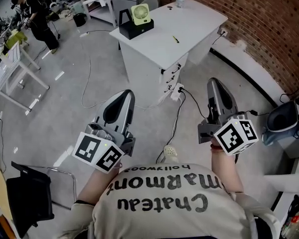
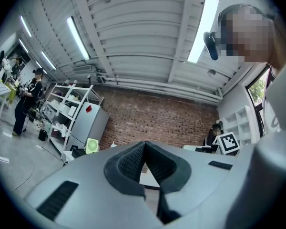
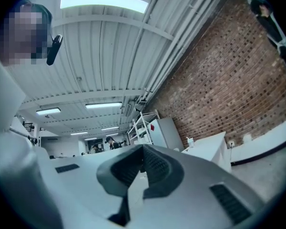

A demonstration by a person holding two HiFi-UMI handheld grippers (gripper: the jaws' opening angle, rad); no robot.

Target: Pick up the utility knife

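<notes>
A small yellow and dark tool, which looks like the utility knife, lies on the white table ahead of me. Both grippers are held low over the floor, well short of the table. My left gripper points toward the table's near corner, its jaws together with nothing between them. My right gripper points toward the table's right side, likewise shut and empty. In the left gripper view the left gripper has its tips meeting, and in the right gripper view so does the right gripper. Neither gripper view shows the knife.
A green fan sits on a black box at the table's left end, and a small white cup at its far end. Cables and a power strip trail at the table's base. A brick wall runs on the right. A black chair stands lower left.
</notes>
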